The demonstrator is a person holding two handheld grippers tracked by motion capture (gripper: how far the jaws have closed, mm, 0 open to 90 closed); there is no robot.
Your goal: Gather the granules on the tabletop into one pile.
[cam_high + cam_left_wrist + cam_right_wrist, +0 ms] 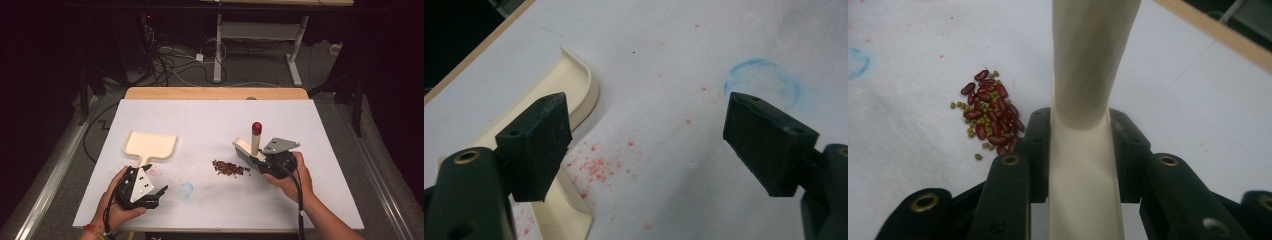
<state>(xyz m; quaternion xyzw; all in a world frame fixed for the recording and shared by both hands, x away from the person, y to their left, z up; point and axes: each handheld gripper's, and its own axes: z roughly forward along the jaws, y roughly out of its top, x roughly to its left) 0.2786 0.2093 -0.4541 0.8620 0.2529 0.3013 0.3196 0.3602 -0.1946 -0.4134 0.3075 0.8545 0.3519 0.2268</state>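
We have the brush point(248, 148) in hand but the sweeping itself looks barely begun. Our right gripper point(266, 161) has its jaws clamped tight on the cream handle of the brush, which stands upright with its red cap at the top and its bristle head resting on the counter point(210, 115) just to the right of the beans point(230, 168). In the right gripper view the beans point(987, 113), dark red ones mixed with small green ones, lie in one loose heap close beside the jaws, all of them on the white surface. The dustpan point(149, 145) lies well apart from the heap, over on the left, flat on the counter with its handle pointing toward our left gripper point(150, 192). That gripper holds nothing: in the left gripper view its jaws stand wide open above the counter, with the dustpan point(569, 95) handle running under the jaw at the left of that view and not gripped. We judge that what is done is the taking up of the brush; what is left is seizing the dustpan, bringing it up to the heap, and sweeping the beans into it. No bean lies in the pan so far as we can see.
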